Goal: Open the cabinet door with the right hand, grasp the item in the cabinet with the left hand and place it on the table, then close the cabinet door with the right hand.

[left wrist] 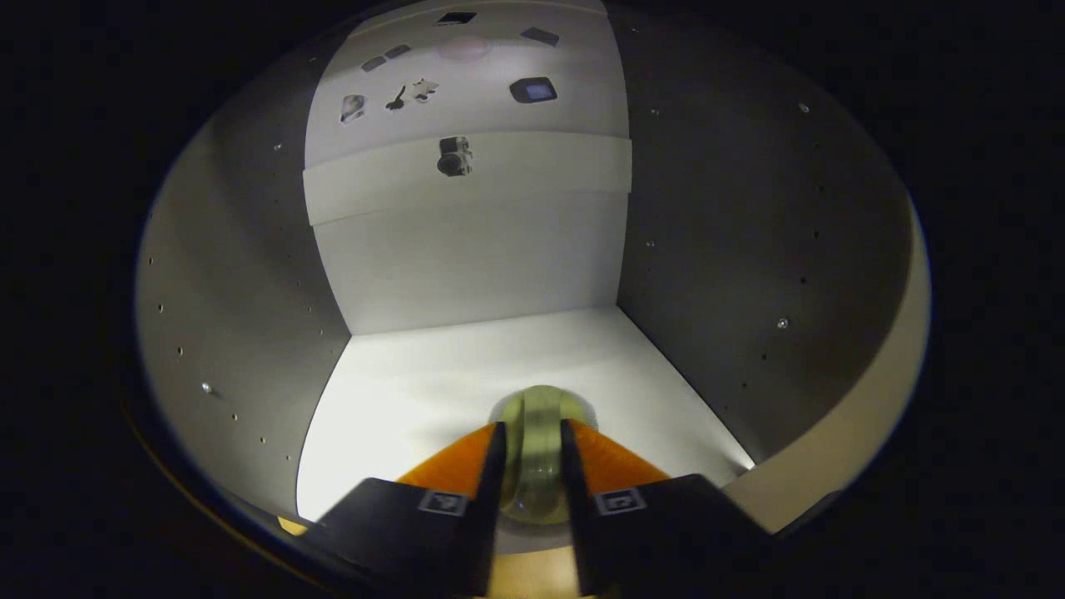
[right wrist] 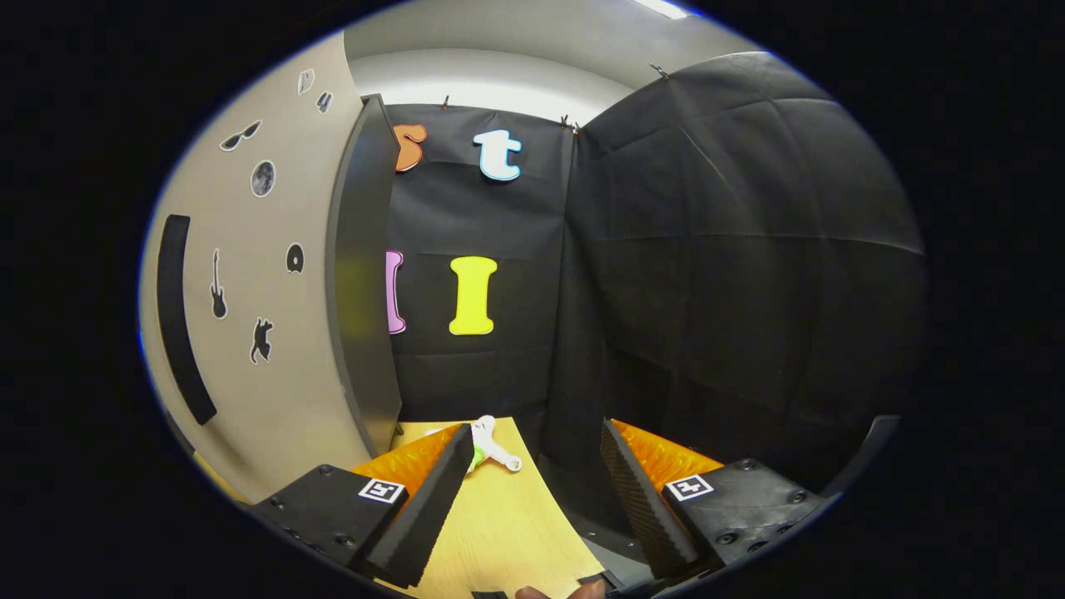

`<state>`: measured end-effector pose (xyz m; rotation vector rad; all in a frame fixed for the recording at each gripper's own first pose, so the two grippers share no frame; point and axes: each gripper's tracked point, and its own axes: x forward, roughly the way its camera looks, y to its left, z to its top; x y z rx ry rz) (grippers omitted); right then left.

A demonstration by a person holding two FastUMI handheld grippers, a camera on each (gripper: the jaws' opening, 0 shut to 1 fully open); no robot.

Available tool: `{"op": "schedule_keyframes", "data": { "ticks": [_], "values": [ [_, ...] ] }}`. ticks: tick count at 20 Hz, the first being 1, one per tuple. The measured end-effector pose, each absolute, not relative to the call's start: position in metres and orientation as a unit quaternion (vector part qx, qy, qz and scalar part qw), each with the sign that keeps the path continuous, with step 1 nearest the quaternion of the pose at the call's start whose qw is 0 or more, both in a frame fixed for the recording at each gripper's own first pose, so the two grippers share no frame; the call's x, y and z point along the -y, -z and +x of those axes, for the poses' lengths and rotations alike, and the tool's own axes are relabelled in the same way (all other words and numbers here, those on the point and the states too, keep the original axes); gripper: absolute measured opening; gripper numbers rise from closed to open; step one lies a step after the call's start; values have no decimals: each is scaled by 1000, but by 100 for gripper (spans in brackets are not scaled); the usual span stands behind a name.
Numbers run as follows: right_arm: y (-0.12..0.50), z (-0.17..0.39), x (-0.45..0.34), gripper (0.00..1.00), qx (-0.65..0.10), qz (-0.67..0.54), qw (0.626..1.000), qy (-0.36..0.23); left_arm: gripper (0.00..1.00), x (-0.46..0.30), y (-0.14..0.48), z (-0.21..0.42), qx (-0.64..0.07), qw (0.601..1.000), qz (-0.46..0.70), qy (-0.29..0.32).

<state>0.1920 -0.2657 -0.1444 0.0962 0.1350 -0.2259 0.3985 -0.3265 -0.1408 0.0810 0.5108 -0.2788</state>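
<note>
White cabinet floor (left wrist: pixel 466 366) carries a greenish roll (left wrist: pixel 539 416) near its front edge — pinched by the left gripper (left wrist: pixel 532 437); the right gripper (right wrist: pixel 532 453) is held spread over the wooden table (right wrist: pixel 499 524).

Inside the cabinet (left wrist: pixel 466 249) a round item (left wrist: pixel 539 412) stands on the floor panel near its front edge, between the left gripper (left wrist: pixel 532 433) fingers, back wall behind it.

Left gripper view: inside cabinet (left wrist: pixel 466 249), facing its back wall, close. Right gripper view: outside, low over table (right wrist: pixel 499 516), facing open door (right wrist: pixel 250 291) edge-on.
</note>
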Motion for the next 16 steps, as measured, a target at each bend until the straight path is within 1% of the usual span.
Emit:
{"op": "schedule_keyframes", "data": {
  "ticks": [1,2,3,5,6,9,10,12,14,16],
  "values": [
    [145,192,265,98,-68,48,990,112,29,324,138,397,-248,959,41,134],
    [145,193,263,100,-68,48,990,112,24,323,138,396,-248,959,40,132],
    [144,193,262,98,-67,48,990,112,24,322,137,394,-249,959,39,133],
    [140,192,258,98,-64,47,990,113,23,317,131,388,-240,961,38,133],
    [139,191,255,100,-63,48,991,112,23,314,125,384,-233,962,39,134],
    [132,186,245,100,-59,54,991,111,23,301,115,369,-224,965,33,135],
    [129,184,241,98,-56,56,991,111,22,296,111,361,-221,965,28,136],
    [124,178,233,98,-51,58,991,112,23,287,105,345,-210,967,26,141],
    [120,175,225,98,-49,62,990,113,22,278,105,326,-206,967,29,147],
    [116,171,216,98,-47,69,990,113,24,269,107,305,-204,966,23,154]
  ]
}}
